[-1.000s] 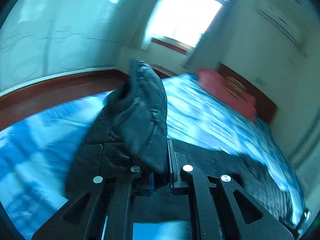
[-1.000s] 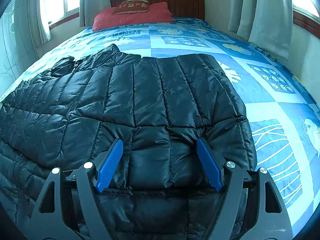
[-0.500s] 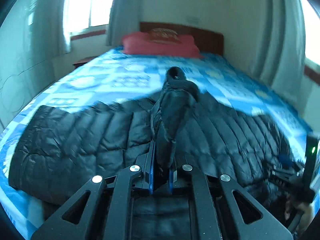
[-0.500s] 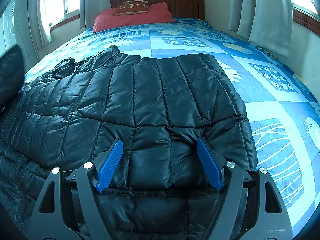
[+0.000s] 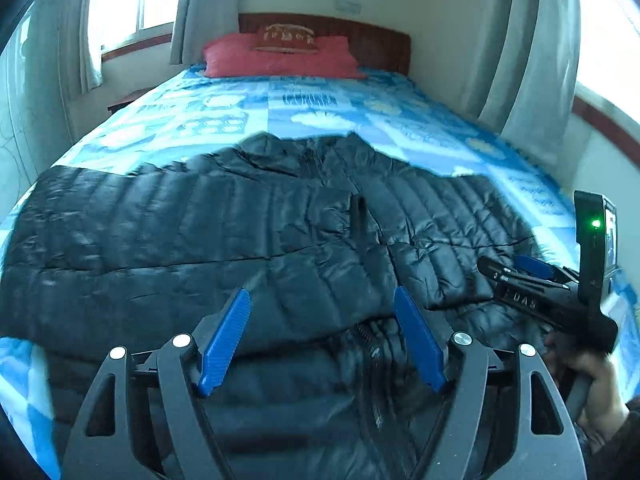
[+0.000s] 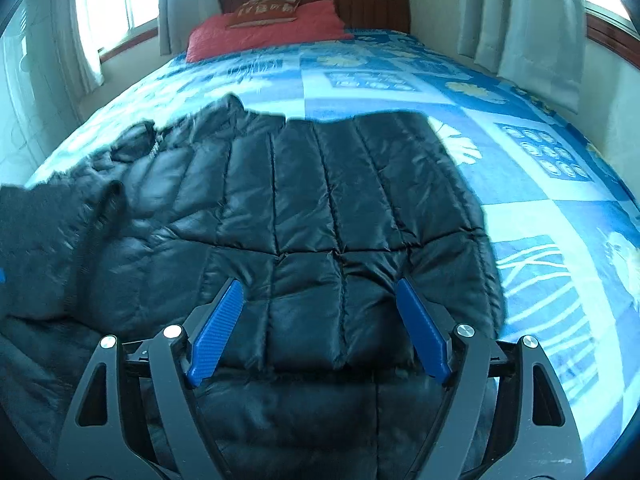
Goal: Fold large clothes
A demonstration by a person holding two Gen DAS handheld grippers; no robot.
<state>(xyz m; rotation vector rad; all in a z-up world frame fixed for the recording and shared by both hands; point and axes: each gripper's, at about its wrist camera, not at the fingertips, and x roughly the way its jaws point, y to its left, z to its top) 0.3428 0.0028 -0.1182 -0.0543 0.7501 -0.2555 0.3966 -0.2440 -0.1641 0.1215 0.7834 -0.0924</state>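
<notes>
A: We start at the left gripper (image 5: 322, 344). Its jaws are opening, blue pads spread, nothing pinched between them; the black puffer jacket (image 5: 248, 236) lies under the gap. The right gripper (image 6: 318, 330) is opening a touch too, pads wide and empty, low over the same jacket.

B: Where do we log the jacket, taking the red pillow (image 5: 280, 58) as our mark?

A: Far from the pillow, at the foot end of the bed (image 5: 320, 112), spread flat across the blue quilt. One panel is folded in, its edge just beyond the left gripper. In the right wrist view a dark bunched piece sits at the left edge; sleeve or cuff, we cannot tell.

B: Handling?

A: We judge it light, soft and lofty, with a slick shiny shell. A pinch on a smooth baffle would likely slip. We would bite on a stitched seam, the hem or the zipper edge (image 5: 372, 344), deep between the pads. Expect it to spring back after folding.
</notes>
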